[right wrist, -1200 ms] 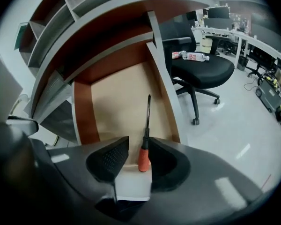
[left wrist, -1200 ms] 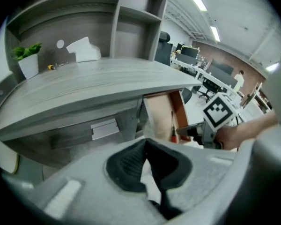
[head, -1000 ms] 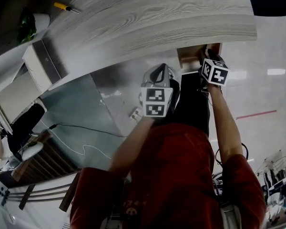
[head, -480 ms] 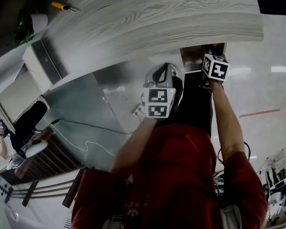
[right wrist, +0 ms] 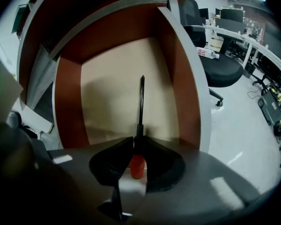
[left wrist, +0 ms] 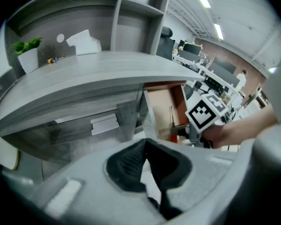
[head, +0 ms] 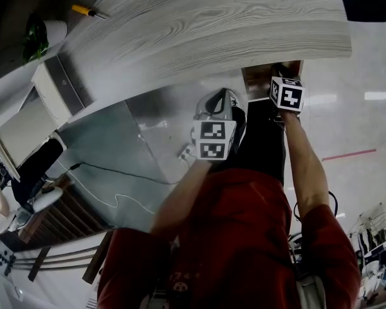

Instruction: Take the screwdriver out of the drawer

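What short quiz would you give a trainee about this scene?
1. True or false: the left hand-held gripper holds the red-handled screwdriver.
2. The screwdriver lies: A on the desktop; B in the open drawer; C on the floor.
3. Which hand-held gripper grips its handle?
Key: 1 false; 2 B; 3 the right hand-held gripper, whose jaws have just been closing with the handle between them.

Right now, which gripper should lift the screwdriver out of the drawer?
Right gripper: its jaws have just been closing onto the screwdriver handle inside the drawer. Left gripper hangs outside, shut, empty.
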Demonstrator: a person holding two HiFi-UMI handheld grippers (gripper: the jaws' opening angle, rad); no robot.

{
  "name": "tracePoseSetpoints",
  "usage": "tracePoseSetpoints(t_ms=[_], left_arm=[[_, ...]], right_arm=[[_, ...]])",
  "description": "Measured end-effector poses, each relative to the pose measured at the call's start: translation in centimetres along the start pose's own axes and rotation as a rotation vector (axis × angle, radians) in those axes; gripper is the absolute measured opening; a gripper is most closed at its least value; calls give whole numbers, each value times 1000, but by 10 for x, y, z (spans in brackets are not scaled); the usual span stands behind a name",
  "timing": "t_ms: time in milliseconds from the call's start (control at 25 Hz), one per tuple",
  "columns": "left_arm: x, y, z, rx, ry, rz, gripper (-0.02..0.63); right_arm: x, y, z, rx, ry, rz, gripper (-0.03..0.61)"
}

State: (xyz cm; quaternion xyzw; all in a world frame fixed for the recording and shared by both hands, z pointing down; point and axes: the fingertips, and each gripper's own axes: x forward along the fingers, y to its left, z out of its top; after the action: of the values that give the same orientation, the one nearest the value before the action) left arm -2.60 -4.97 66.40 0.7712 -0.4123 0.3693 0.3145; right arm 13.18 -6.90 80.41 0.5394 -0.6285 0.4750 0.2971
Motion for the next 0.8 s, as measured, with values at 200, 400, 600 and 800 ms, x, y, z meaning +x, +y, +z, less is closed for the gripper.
tracePoseSetpoints(t_ms=[200, 400, 600, 800], left_arm=[[-6, 6, -2, 0, -3, 11, -2], [-13, 7, 1, -2, -26, 21, -2], [-27, -2, 8, 5, -50, 8, -2], [-42, -11, 13, 15, -75, -3, -2]], right_arm=[[-9, 7, -2, -37, 7, 7, 74], [-26, 11, 1, -55, -9, 12, 74], [-47, 20, 2, -58, -13, 26, 72], [-70, 28, 3, -84, -25, 27, 72]])
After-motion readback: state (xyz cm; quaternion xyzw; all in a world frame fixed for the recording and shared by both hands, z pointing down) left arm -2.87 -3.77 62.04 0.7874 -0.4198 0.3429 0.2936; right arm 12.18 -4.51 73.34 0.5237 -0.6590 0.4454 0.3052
